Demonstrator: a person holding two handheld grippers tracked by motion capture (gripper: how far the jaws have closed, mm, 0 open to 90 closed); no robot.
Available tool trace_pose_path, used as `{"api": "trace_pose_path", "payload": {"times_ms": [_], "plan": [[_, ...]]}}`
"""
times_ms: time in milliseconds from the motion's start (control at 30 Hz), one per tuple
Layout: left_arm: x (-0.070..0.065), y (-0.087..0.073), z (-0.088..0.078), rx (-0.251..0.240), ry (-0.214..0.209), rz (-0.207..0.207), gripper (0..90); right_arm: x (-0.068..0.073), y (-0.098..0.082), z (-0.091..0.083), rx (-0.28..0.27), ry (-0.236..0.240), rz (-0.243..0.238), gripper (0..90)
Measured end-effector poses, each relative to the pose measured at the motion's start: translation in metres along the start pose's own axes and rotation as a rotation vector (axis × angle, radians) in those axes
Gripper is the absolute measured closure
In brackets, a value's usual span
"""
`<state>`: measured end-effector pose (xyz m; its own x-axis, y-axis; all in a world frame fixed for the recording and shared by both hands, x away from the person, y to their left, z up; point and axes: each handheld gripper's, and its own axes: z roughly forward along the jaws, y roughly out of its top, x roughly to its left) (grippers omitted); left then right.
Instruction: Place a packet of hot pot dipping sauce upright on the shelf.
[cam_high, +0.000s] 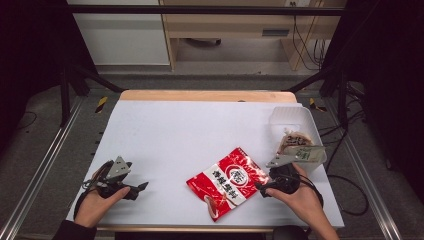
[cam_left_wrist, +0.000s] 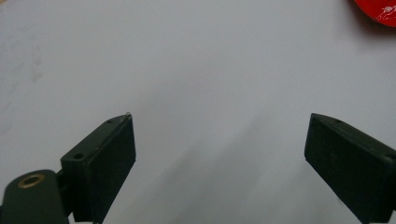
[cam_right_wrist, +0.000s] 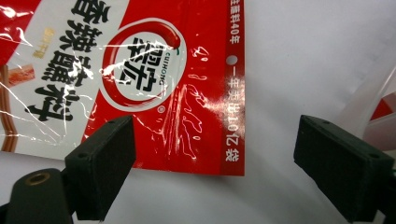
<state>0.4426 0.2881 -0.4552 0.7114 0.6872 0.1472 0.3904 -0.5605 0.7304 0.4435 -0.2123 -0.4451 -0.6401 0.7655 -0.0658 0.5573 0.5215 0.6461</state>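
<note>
Glossy red-and-white film covers the seasoning packet (cam_high: 229, 181), which lies flat on the white table sheet (cam_high: 200, 130) near the front edge, a little right of centre. The right gripper (cam_high: 261, 189) sits just beside the packet's right end, its jaws wide apart; in the right gripper view the packet's sealed edge (cam_right_wrist: 236, 93) lies between them, one jaw already over the printed face. The left gripper (cam_high: 141, 187) rests well apart at the near left, jaws also spread, over bare sheet.

The likeliest trouble, as I judge it, is the grip itself: the film looks slick and the pack lies flush on the sheet, so jaws that close from above may skate off or only push it left. A pinch on the thin seal alone could let the heavier body swing and slip free on the lift. The clear plastic bin (cam_high: 292, 120) at the far right already holds another packet (cam_high: 299, 145), and the bin stands near the right hand, so a careless sweep could knock it.
</note>
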Motion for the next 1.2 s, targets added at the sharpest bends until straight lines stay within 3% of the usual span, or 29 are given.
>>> {"api": "trace_pose_path", "payload": {"times_ms": [333,800,1200], "plan": [[0.000,0.000,0.000,-0.001,0.000,-0.004,8.6,0.007,-0.003,0.004,0.018,-0.021,-0.019,14.3],[0.000,0.000,0.000,0.002,-0.003,0.002,8.7,0.005,-0.010,0.016,0.035,0.046,0.039,16.2],[0.000,0.000,0.001,0.004,-0.004,0.003,8.8,0.014,-0.003,0.008,0.013,0.077,0.025,22.2]]}}
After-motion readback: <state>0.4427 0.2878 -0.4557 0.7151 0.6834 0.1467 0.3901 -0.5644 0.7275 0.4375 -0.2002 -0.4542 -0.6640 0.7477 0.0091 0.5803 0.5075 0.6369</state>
